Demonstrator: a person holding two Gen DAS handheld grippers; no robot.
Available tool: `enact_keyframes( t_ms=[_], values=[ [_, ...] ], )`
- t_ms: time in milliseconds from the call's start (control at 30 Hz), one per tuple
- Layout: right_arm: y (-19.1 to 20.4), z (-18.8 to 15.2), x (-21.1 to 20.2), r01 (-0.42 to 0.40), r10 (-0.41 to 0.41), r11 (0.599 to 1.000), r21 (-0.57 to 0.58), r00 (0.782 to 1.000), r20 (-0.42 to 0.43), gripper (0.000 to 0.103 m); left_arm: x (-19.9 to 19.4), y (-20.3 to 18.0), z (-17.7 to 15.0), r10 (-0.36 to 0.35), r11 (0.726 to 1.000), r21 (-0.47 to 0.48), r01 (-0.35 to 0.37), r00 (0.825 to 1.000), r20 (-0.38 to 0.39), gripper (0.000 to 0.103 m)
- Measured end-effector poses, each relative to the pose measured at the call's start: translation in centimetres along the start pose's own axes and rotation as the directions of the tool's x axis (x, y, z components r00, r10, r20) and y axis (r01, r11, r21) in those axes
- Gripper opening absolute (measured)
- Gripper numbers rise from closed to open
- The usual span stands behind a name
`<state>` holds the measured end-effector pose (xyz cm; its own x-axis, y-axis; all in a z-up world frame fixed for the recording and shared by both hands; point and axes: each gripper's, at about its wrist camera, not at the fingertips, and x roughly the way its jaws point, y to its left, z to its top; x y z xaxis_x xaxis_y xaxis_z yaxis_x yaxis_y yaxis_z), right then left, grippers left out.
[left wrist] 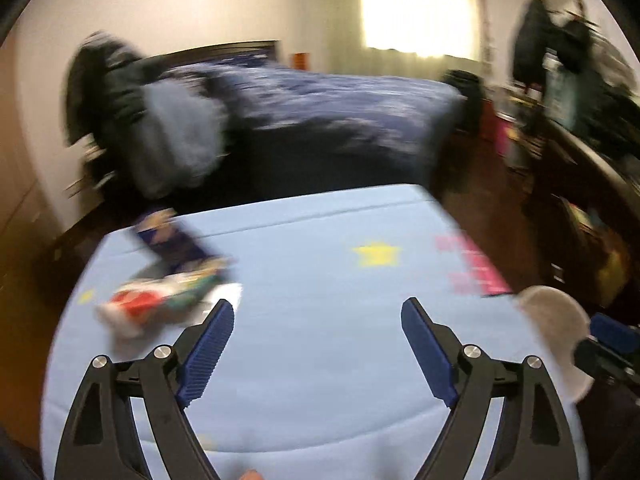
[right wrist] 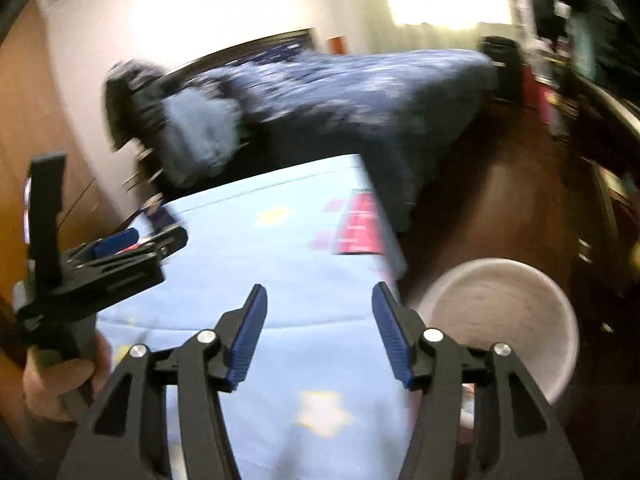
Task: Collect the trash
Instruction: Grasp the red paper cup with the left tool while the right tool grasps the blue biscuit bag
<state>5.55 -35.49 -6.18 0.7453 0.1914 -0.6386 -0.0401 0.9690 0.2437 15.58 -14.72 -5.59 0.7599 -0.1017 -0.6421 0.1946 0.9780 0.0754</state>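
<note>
Both views are blurred. My left gripper [left wrist: 318,320] is open and empty above a light blue quilted surface [left wrist: 320,360]. To its left lie a colourful crumpled wrapper [left wrist: 160,300] and a dark blue wrapper [left wrist: 176,240]. A white round bin [left wrist: 556,320] shows at the right edge, beside one blue pad [left wrist: 612,330] of the right gripper. In the right wrist view my right gripper [right wrist: 318,304] is open with nothing between its fingers. The white bin [right wrist: 500,312] stands on the floor just right of it. The left gripper [right wrist: 152,240] is at the left, held by a hand [right wrist: 60,380].
A pink patch [left wrist: 472,264] and a yellow star [left wrist: 376,254] mark the blue surface. Behind it stands a bed with a dark blue patterned quilt [left wrist: 340,112] and piled clothes [left wrist: 172,132]. Dark wooden floor [right wrist: 500,200] and cluttered furniture [left wrist: 592,128] lie to the right.
</note>
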Motion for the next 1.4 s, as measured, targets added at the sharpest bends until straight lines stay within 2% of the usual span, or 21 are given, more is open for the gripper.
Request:
enact_keyframes(
  t_ms=[67,200,367,500,600,833,933,1067,1133,1400],
  values=[
    [2.7,0.5,1.5,-0.035,0.034,0.998,-0.042,0.999,-0.028,0.057,0.3,3.9,-0.4,0.066,0.996,-0.052,-0.066,0.998,-0.001,0.089],
    [8.2,1.4,4.5,-0.094,0.083,0.989,-0.117,0.993,-0.089,0.057,1.6,10.5,-1.0,0.148,0.980,-0.132,-0.151,0.988,-0.033,0.093],
    [13.2,2.2,7.5,-0.142,0.119,0.974,-0.175,0.983,-0.138,0.057,4.3,15.7,-1.4,0.176,0.964,-0.185,-0.190,0.980,-0.090,0.096],
    [15.3,2.8,9.2,-0.162,0.129,0.969,-0.189,0.977,-0.171,0.057,6.7,17.4,-1.6,0.123,0.971,-0.186,-0.147,0.983,-0.137,0.097],
    [16.1,3.1,10.0,-0.162,0.126,0.967,-0.197,0.975,-0.184,0.057,7.4,17.7,-1.7,0.074,0.980,-0.175,-0.098,0.988,-0.137,0.098],
    [16.5,3.3,11.5,-0.153,0.113,0.968,-0.197,0.973,-0.200,0.058,8.7,17.6,-1.1,0.039,0.991,-0.119,-0.053,0.992,-0.120,0.099],
    [16.5,3.4,12.0,-0.148,0.109,0.971,-0.189,0.973,-0.202,0.058,9.4,17.7,-0.8,0.020,0.992,-0.119,-0.037,0.990,-0.142,0.099],
    [16.6,3.8,12.7,-0.138,0.100,0.971,-0.193,0.976,-0.196,0.058,9.9,17.9,-0.7,0.025,0.991,-0.129,-0.045,0.988,-0.152,0.098],
    [16.8,4.1,13.3,-0.130,0.092,0.972,-0.195,0.977,-0.193,0.058,9.9,18.2,-0.7,0.029,0.988,-0.146,-0.052,0.987,-0.156,0.091],
    [17.8,5.6,16.3,-0.110,0.075,0.979,-0.173,0.977,-0.198,0.058,8.4,20.1,-1.9,0.070,0.974,-0.204,-0.098,0.987,-0.142,0.090]
  ],
)
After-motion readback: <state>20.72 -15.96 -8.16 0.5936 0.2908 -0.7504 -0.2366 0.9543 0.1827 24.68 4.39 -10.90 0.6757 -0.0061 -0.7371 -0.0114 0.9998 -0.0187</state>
